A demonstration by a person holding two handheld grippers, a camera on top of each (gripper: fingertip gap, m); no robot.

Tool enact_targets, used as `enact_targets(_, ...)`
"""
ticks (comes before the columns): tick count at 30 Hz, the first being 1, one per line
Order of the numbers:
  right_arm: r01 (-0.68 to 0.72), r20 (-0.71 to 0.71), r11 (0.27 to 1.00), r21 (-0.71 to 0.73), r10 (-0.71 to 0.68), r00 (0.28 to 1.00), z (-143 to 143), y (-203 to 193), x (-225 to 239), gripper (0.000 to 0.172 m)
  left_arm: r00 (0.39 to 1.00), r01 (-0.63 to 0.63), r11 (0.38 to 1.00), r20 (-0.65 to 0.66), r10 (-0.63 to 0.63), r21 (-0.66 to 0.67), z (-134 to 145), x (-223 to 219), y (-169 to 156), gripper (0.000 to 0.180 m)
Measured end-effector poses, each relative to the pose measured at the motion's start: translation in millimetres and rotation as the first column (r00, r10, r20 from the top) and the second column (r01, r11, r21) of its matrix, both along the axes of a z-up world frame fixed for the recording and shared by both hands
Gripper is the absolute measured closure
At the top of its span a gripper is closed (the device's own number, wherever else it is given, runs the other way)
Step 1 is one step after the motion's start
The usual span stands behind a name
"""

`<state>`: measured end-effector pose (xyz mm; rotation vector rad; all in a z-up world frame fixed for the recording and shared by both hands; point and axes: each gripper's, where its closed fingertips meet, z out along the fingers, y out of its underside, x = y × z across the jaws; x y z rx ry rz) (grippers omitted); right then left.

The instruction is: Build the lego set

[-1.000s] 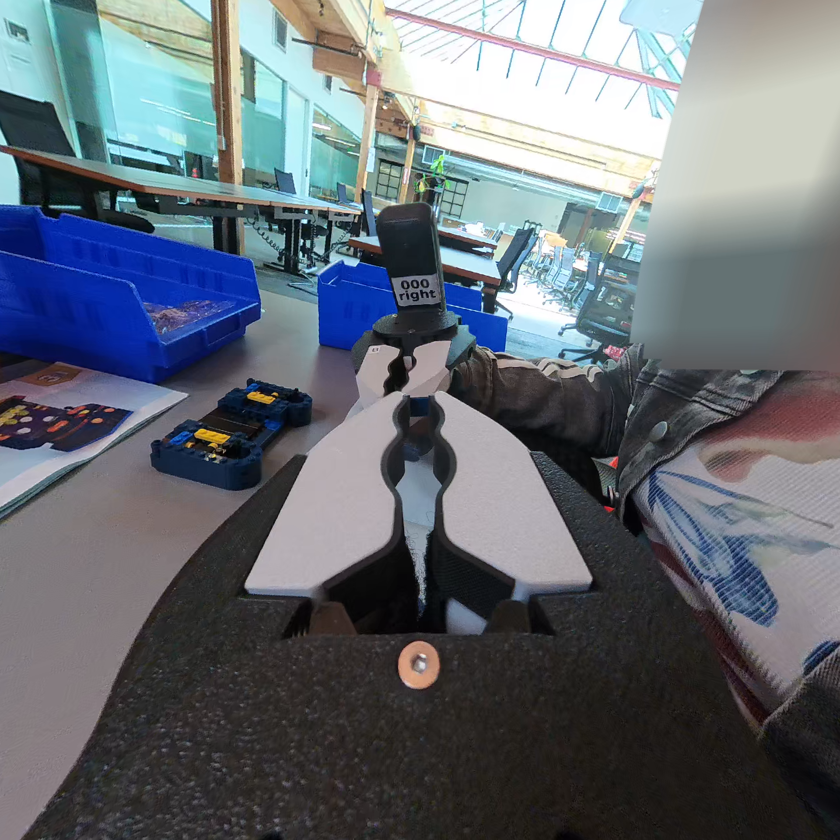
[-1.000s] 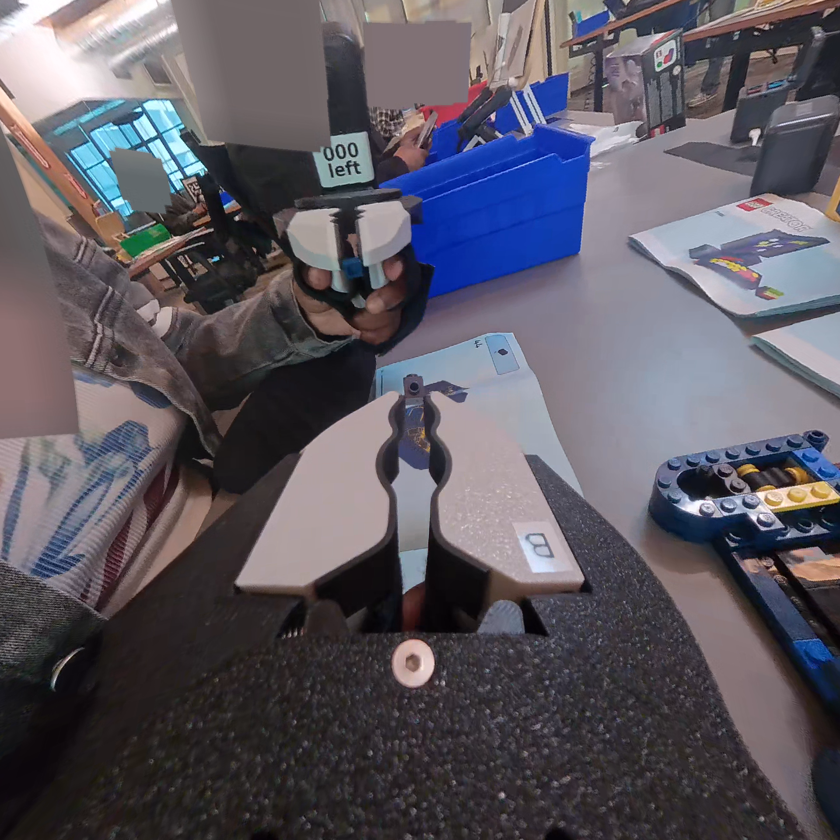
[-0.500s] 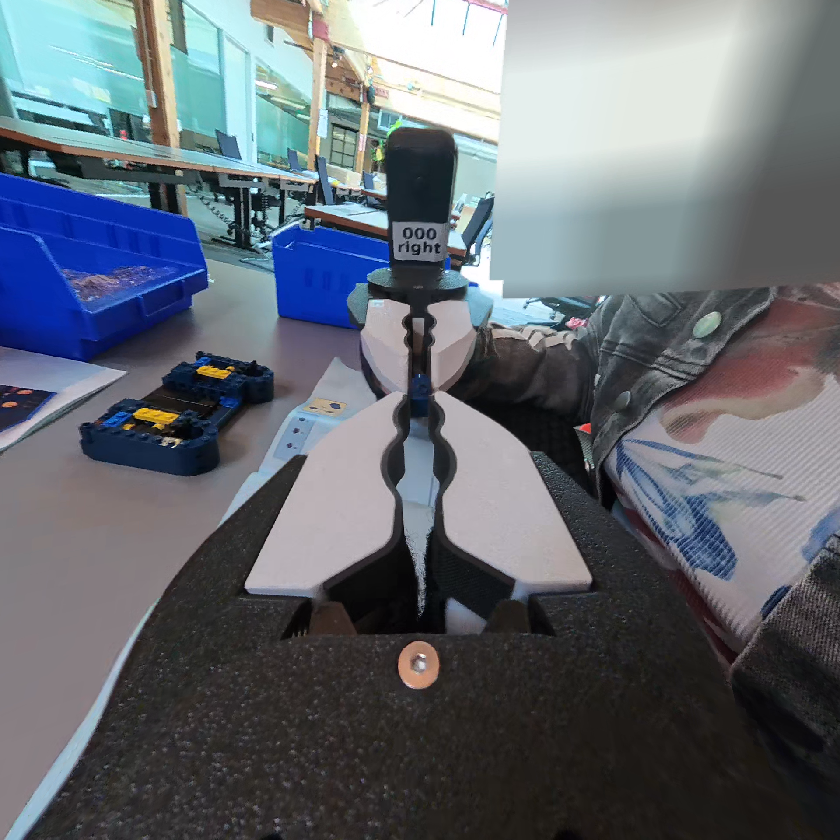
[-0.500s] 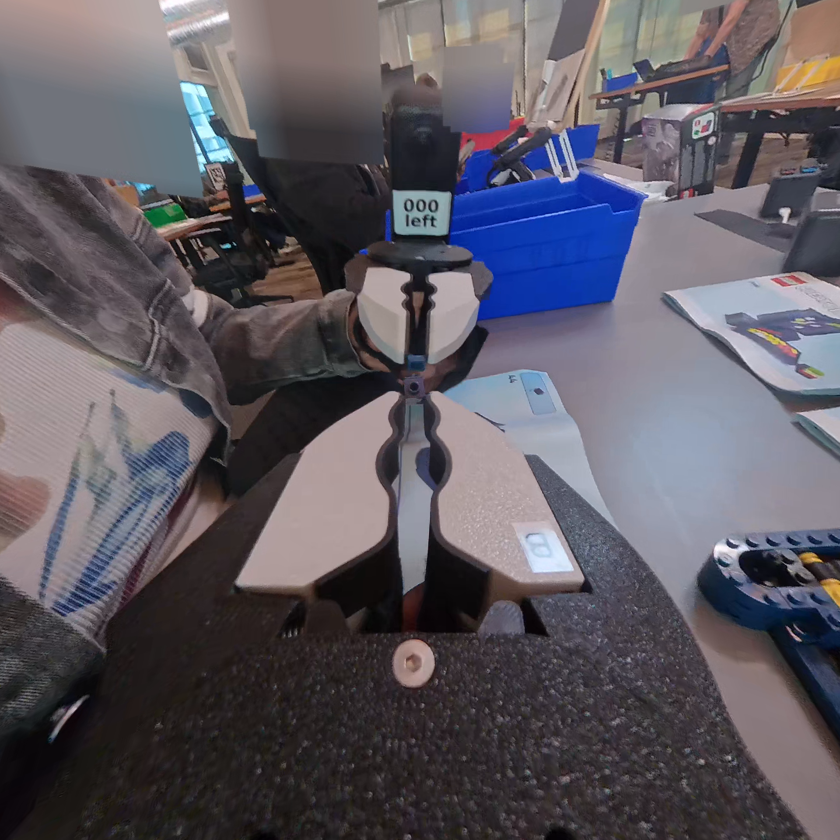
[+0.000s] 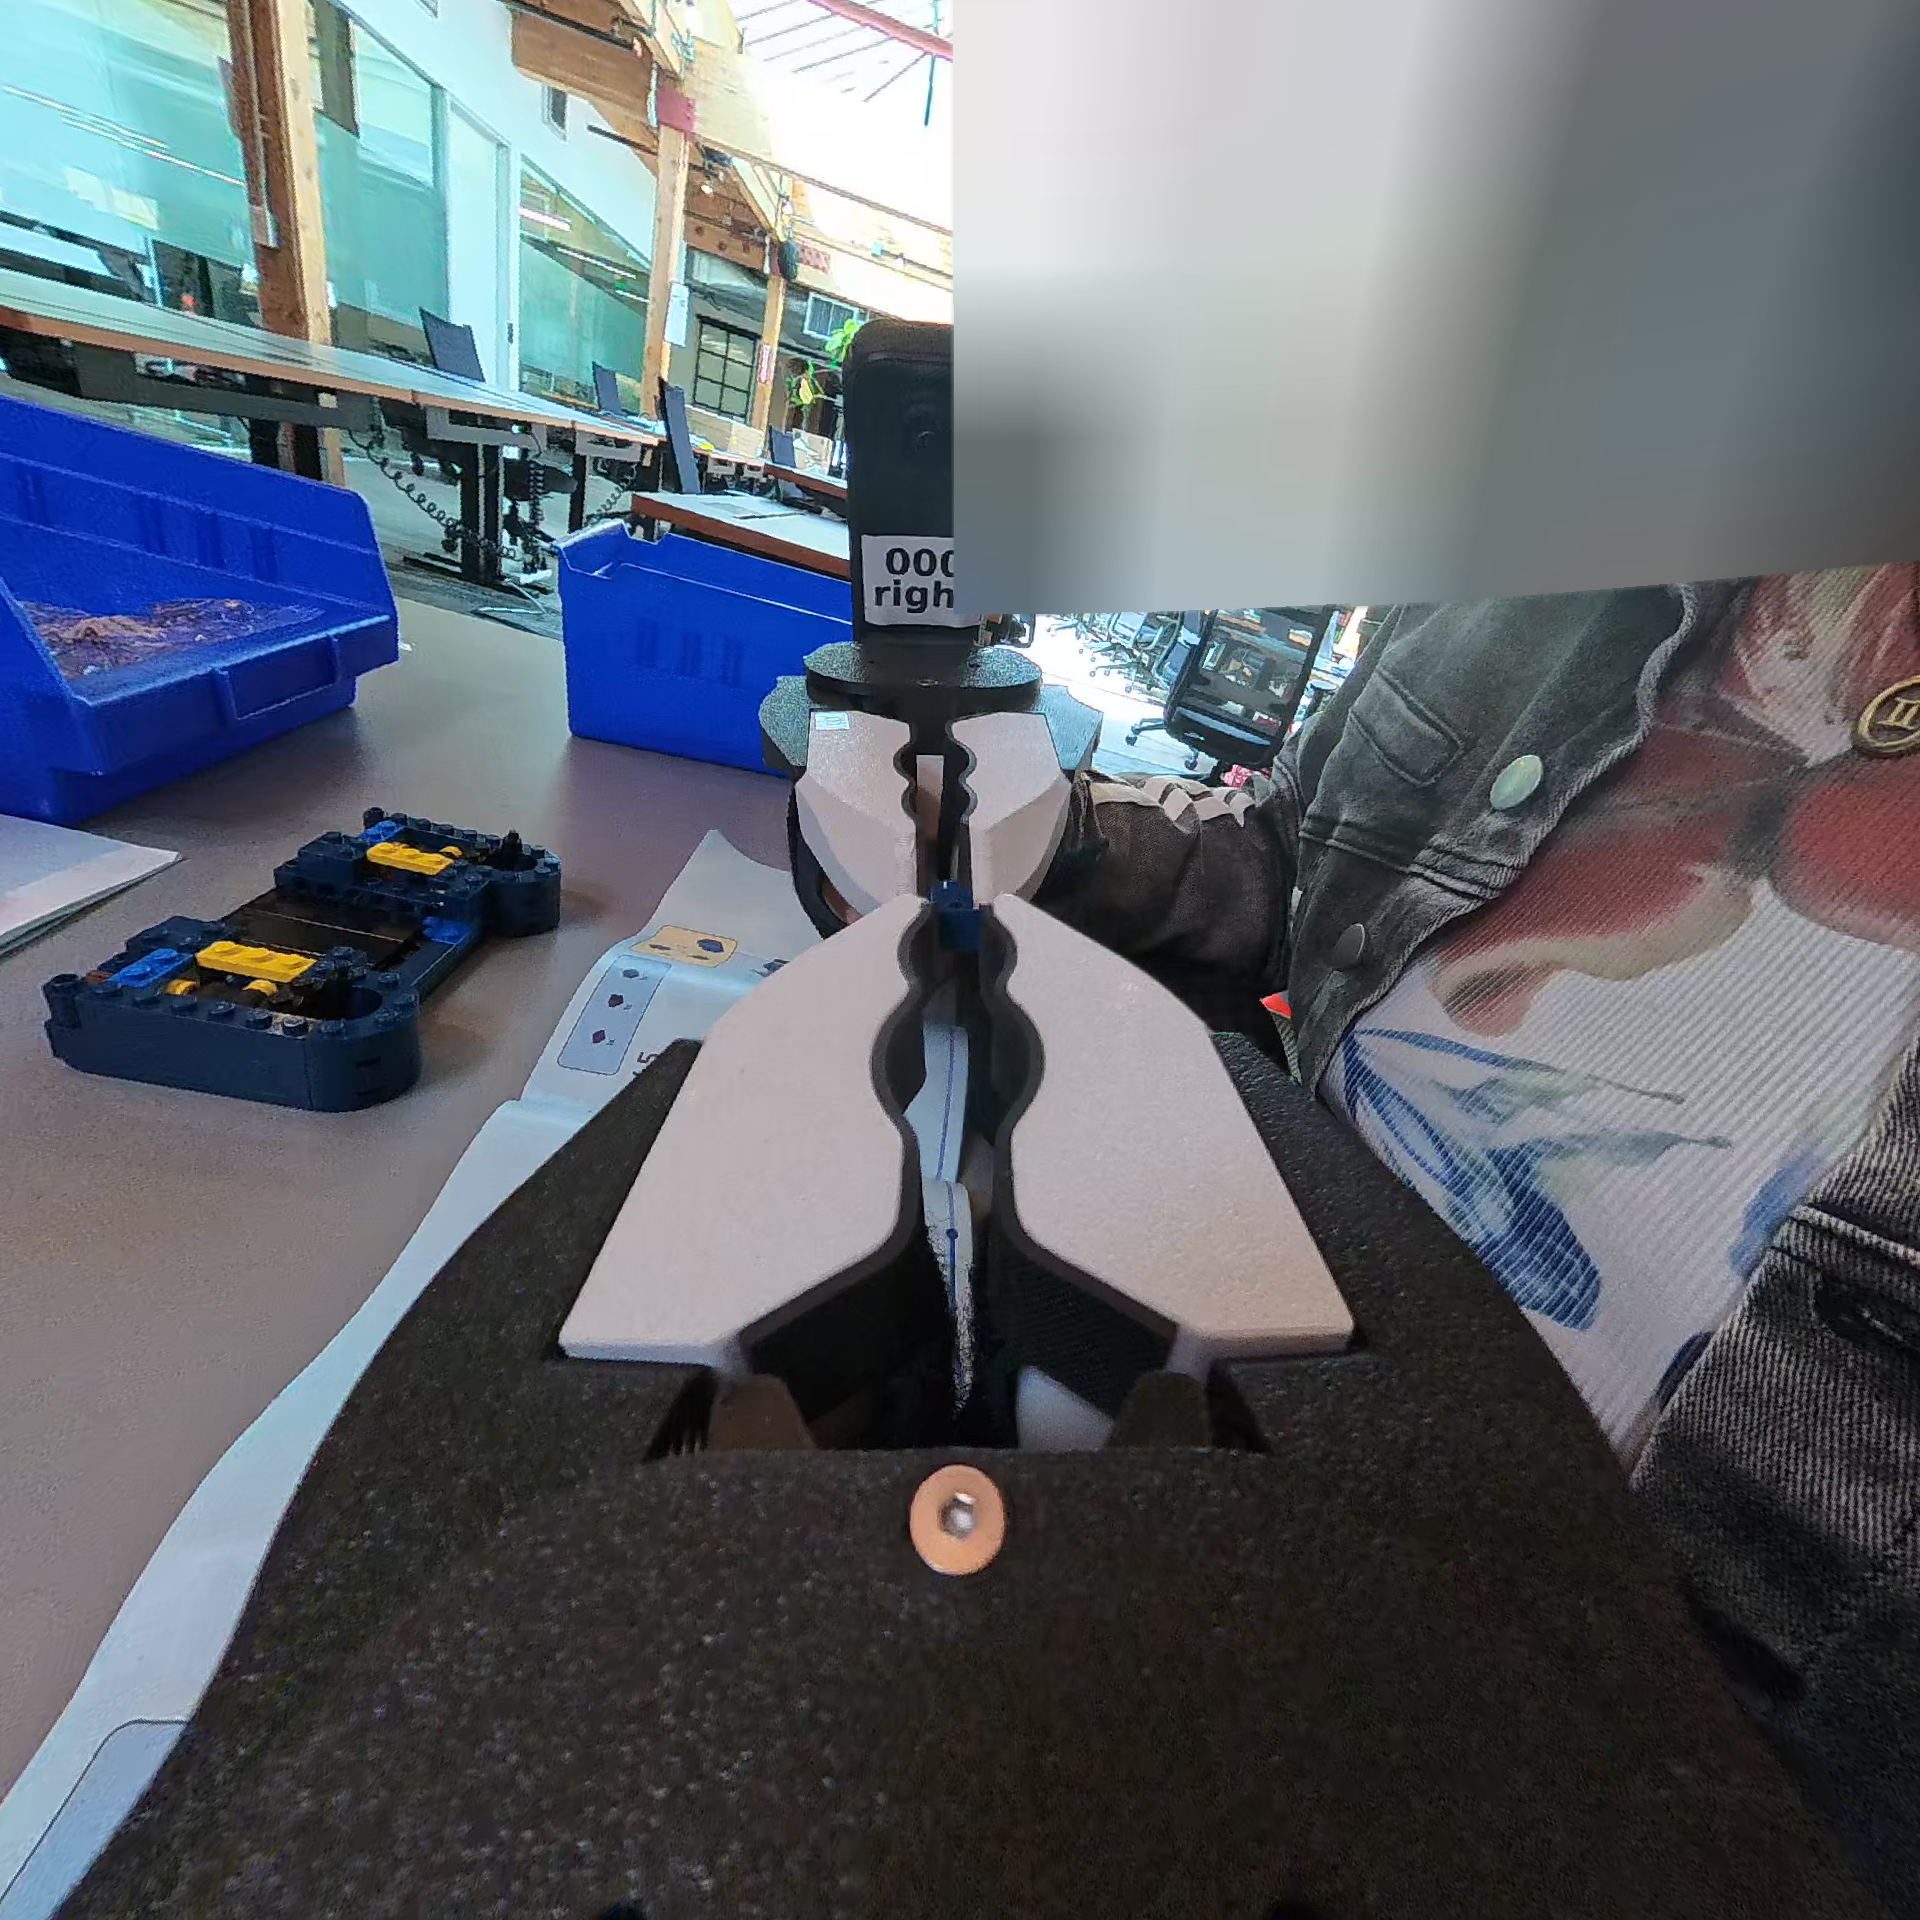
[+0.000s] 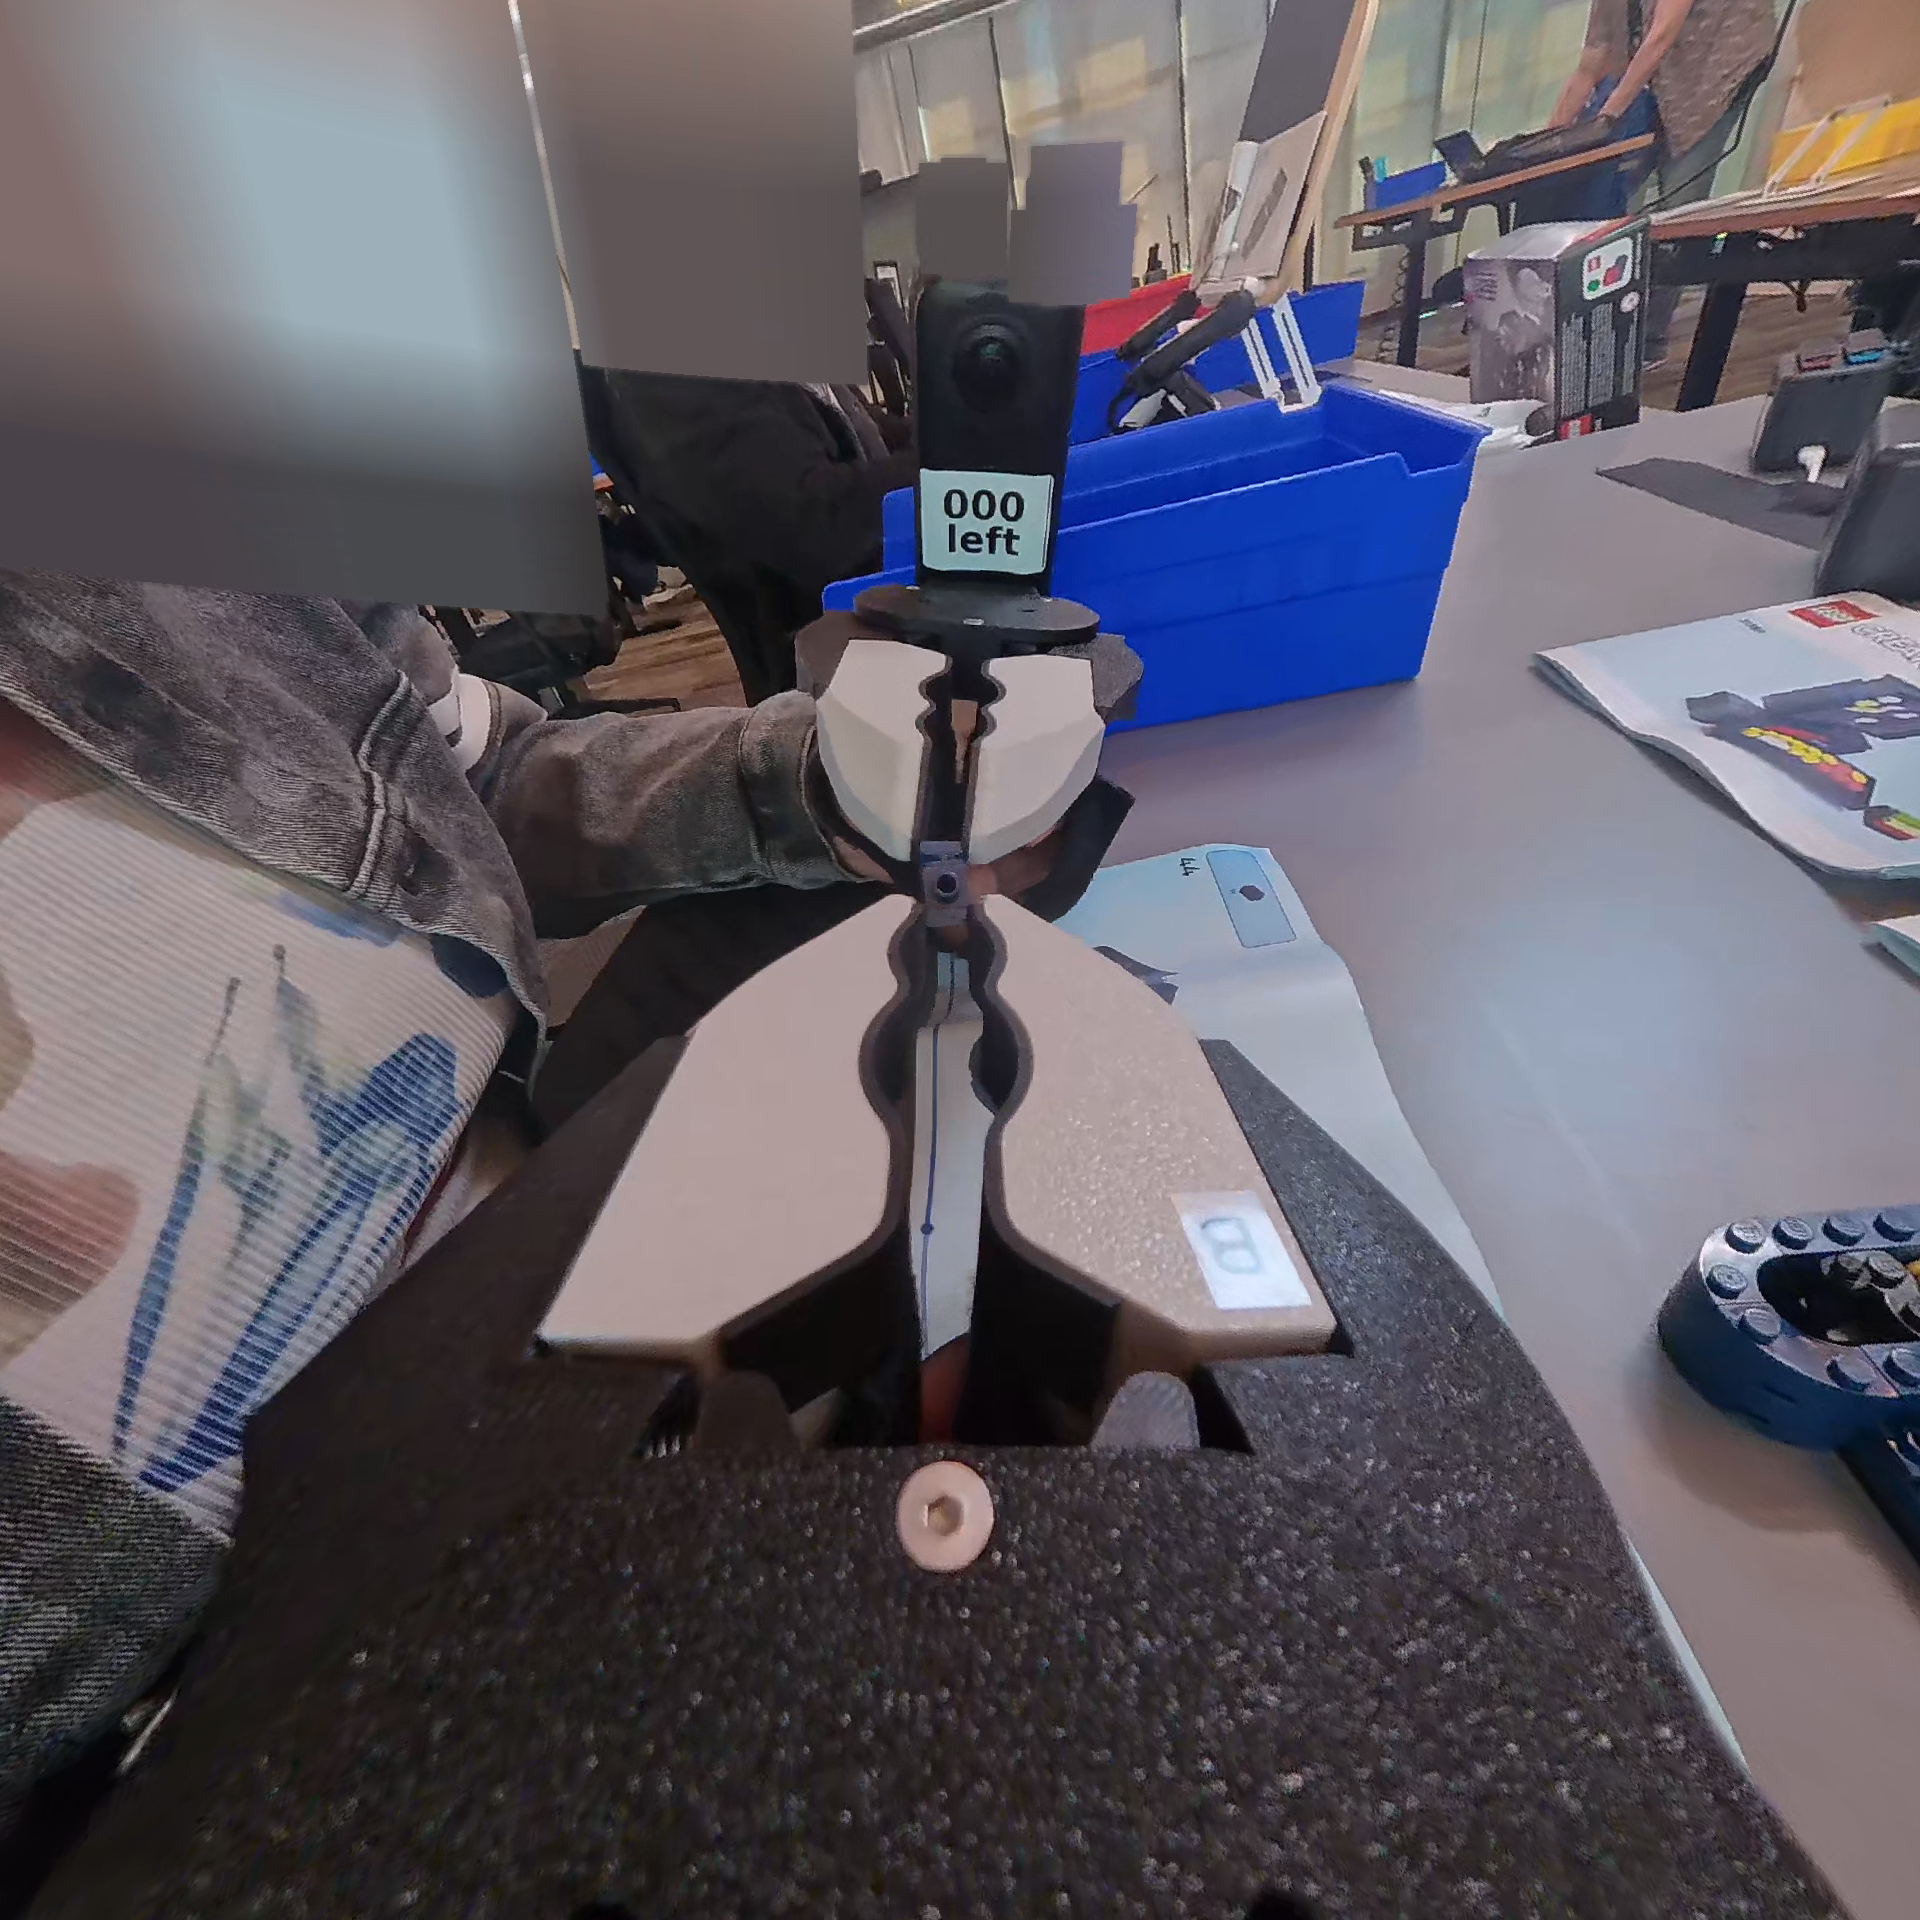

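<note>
Facing each other tip to tip above the grey table, your 2 grippers meet over an open instruction booklet. Your left gripper has its jaws drawn narrow on a small blue brick, both pads pressed to its sides. Your right gripper is likewise nearly closed, pinching a small dark grey brick with a round hole at its tips. The 2 small pieces sit right against each other between the opposed fingertips; whether they are joined you cannot tell. A dark blue brick assembly with yellow plates lies on the table well to the side of your left gripper, and blue storage bins stand farther back. A second booklet lies beyond your right gripper.
</note>
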<state>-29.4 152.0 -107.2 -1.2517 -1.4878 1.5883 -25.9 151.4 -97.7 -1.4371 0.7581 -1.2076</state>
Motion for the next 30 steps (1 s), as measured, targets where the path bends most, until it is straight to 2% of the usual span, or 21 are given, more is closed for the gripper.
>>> enact_targets(10, 0.023, 0.018, 0.999, 0.035, -0.023, 1.000, -5.4, 2.1, -1.9, 0.165, 1.000, -0.022, 1.000, -0.014, 0.022, -0.018, -3.7, -0.7, 2.9, 0.174)
enact_targets(19, 0.055, -0.015, 0.998, -0.009, -0.056, 0.998, -0.8, 6.5, -3.4, 0.165, 0.997, -0.060, 0.998, 0.039, 0.061, -0.029, 1.2, -1.9, 7.7, 0.174)
enact_targets(30, 0.033, -0.014, 0.999, -0.029, -0.034, 0.999, -3.5, 4.6, -3.8, 0.165, 0.997, -0.019, 0.997, 0.069, 0.024, -0.075, -0.1, -0.9, 6.2, 0.175)
